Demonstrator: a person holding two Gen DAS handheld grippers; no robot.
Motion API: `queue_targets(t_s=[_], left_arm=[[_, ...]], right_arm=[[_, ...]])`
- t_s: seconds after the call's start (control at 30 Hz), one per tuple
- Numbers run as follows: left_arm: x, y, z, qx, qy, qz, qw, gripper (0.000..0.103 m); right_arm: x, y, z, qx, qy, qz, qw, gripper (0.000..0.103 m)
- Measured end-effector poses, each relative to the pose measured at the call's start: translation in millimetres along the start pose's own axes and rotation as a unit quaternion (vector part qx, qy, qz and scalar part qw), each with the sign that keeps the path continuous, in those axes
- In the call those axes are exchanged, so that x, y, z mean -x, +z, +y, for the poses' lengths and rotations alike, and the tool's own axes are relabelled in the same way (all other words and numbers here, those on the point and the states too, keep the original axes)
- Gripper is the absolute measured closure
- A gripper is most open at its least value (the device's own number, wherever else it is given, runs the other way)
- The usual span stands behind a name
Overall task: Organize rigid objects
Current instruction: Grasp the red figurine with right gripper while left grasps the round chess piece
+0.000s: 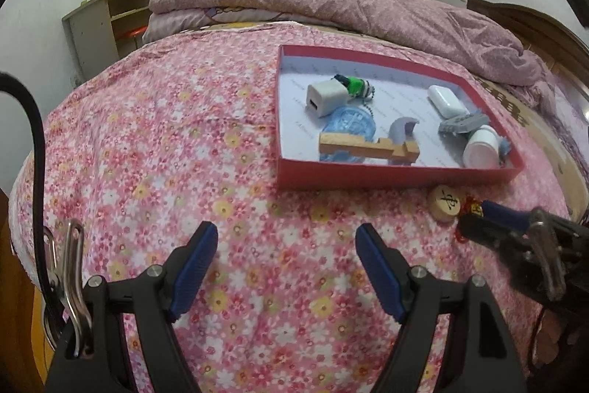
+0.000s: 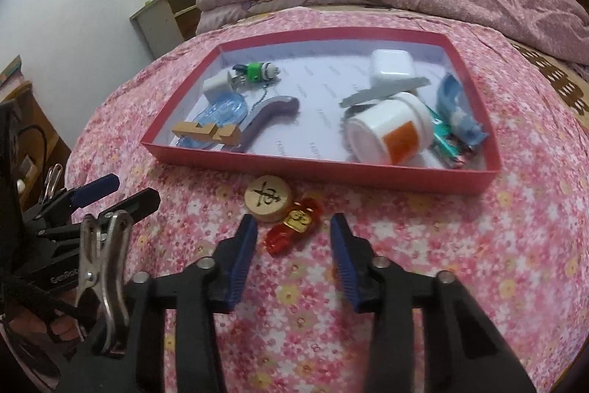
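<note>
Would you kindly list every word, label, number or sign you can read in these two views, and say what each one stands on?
"GenRob...", cut off: white lettering on the black body of the left tool, in the right wrist view.
One carved Chinese character, too stylised to read with certainty: on the round wooden chess piece.
Gold mark, too small to read: on the red charm.
Faint grey repeated print, too blurred to read: on the red box lining.
</note>
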State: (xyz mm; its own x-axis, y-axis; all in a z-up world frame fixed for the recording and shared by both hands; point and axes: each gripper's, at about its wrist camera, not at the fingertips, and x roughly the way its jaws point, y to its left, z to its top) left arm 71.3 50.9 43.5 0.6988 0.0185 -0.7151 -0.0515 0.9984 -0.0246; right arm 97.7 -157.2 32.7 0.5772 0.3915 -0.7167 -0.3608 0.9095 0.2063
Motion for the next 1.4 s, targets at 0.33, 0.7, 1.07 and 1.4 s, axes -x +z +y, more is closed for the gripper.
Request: queue_targets(t_s=[0.33, 0.7, 1.07, 1.4], left_arm=[[-2, -3, 2, 0.001, -0.006, 0.003, 1.0000, 0.022], [-1, -2, -24, -0.025, -0.025, 0.007, 0.9994, 0.022], [-9, 1, -82, -0.086, -0.062, 0.003, 0.9944, 0.022], [-25, 10, -115, -0.104, -0.077, -0.006, 0.9916, 0.043]], right_arm=[[-6, 1, 3, -0.005, -0.003, -0.004, 1.000, 0.081], [15, -4, -6, -0.006, -0.010, -0.013, 1.000, 0.081], [36, -24, -44, -0.038, -0.026, -0.009, 0.999, 0.081], [43, -35, -65, -0.062, -0.024, -0.015, 0.998, 0.081]])
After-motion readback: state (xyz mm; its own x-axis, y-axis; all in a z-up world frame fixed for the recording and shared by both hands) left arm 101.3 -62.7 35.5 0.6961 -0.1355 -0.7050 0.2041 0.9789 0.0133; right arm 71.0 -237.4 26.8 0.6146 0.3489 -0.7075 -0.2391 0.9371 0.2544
